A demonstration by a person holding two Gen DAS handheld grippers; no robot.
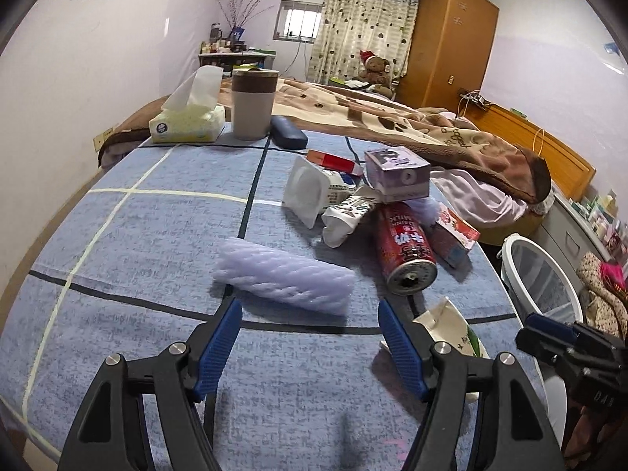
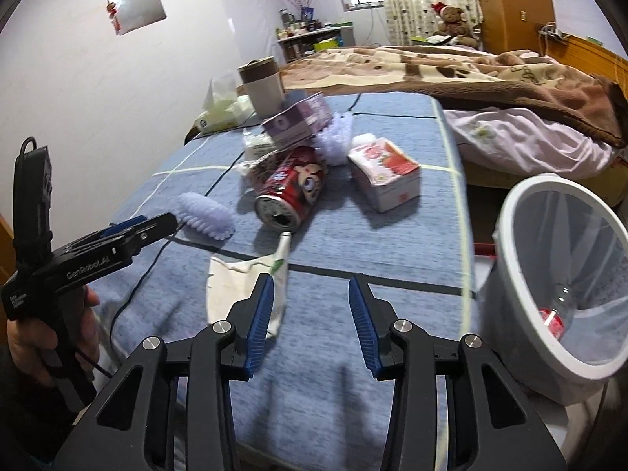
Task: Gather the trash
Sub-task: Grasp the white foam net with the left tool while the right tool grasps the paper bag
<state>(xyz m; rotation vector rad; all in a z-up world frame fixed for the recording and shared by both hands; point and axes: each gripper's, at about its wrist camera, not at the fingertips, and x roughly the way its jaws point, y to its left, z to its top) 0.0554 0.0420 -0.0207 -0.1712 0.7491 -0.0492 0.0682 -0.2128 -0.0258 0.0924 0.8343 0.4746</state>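
Trash awaits collection on the blue bedcover (image 1: 137,235). The left gripper (image 1: 306,320), jaws wide and holding nothing, faces the lavender foam wrap (image 1: 282,276) just ahead; it should straddle the wrap squarely before closing. The right gripper (image 2: 310,298), likewise wide and unladen, stands over a white wrapper (image 2: 235,286), the bin (image 2: 506,212) to its right.

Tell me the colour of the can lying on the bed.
Red, with cartoon print; the can shows best in the right wrist view.

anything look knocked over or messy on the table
Yes: the red can lies on its side, open end toward the cameras, in a jumble with a purple box tilted on top. No spill shows. A flattened white wrapper lies nearby.
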